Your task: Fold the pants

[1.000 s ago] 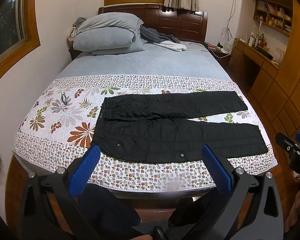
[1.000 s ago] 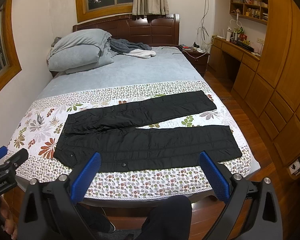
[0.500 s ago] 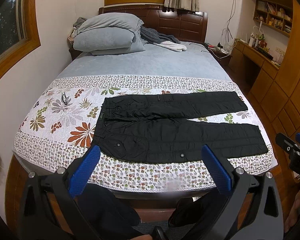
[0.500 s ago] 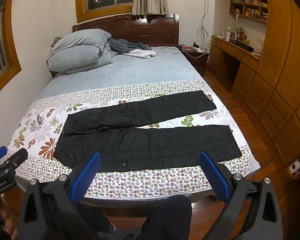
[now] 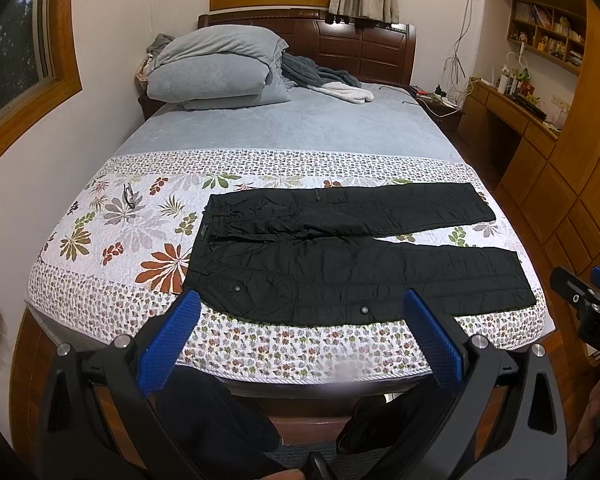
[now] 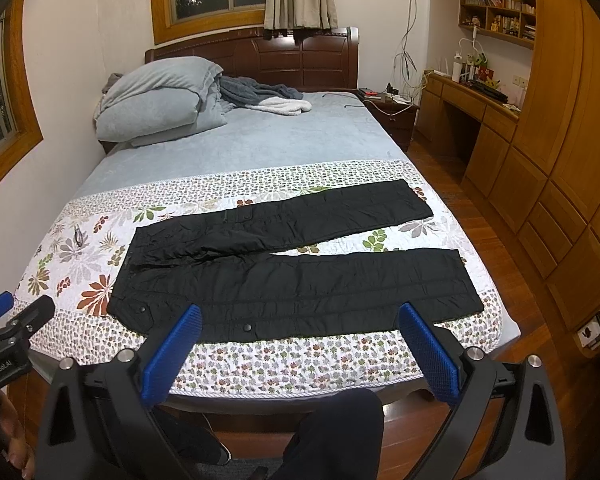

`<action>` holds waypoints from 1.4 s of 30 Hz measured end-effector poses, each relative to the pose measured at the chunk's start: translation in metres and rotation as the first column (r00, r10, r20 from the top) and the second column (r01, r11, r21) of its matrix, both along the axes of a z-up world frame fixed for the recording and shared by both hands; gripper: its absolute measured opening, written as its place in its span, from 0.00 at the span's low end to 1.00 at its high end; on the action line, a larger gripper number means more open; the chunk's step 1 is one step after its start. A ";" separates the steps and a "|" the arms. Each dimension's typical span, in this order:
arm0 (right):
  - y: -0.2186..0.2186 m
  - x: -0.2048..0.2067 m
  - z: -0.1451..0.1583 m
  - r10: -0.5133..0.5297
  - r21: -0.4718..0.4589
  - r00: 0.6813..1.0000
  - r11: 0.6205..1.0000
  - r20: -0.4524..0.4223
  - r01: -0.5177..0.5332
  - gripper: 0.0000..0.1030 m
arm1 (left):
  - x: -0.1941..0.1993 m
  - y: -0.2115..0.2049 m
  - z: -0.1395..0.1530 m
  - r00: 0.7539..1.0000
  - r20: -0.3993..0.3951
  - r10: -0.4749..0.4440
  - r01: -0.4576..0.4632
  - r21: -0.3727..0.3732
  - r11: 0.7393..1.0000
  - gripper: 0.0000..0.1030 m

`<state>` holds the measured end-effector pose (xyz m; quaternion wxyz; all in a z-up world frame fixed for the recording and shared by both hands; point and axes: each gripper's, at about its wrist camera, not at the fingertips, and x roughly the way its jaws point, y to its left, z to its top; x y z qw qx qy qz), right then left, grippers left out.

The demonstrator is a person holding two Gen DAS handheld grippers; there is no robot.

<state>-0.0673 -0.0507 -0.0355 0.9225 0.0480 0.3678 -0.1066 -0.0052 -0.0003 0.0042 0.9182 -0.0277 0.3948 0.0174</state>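
- The black pants (image 5: 340, 256) were laid flat across the floral quilt (image 5: 112, 236) at the foot of the bed (image 5: 300, 128), waistband toward the window-side wall, the two legs spread apart in a narrow V toward the wardrobe side.
- The left gripper (image 5: 300, 324) was held off the near edge of the bed, short of the pants; its jaws were spread wide and nothing was held in them.
- The right gripper (image 6: 300, 328) was likewise held back from the pants, jaws wide apart and empty.
- No fold was judged to have been made; the first step was taken to be laying one leg over the other.
- For that, the near leg was best taken at two points along its outer seam: near the waistband by the left gripper, near the hem by the right.
- Only the upper layers of cloth should be pinched, so that the quilt under the pants would not be lifted too.
- Both ends were best carried over together, so that the seams met and no slack bunched at the crotch.
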 end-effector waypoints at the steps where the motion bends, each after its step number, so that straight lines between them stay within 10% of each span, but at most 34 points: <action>1: 0.000 0.000 0.000 0.000 0.001 1.000 1.000 0.000 0.000 0.97 | 0.000 0.000 0.000 1.000 -0.001 0.000 0.000 0.001 1.000 0.97; 33: 0.001 0.002 -0.010 -0.007 -0.004 1.000 1.000 -0.017 0.007 0.97 | 0.002 0.007 -0.014 1.000 -0.014 -0.004 0.003 -0.012 1.000 0.97; 42: -0.061 0.036 -0.074 0.039 0.235 0.999 0.971 -0.018 -0.034 0.97 | 0.048 0.106 -0.112 0.992 -0.123 -0.001 -0.040 -0.326 0.944 0.97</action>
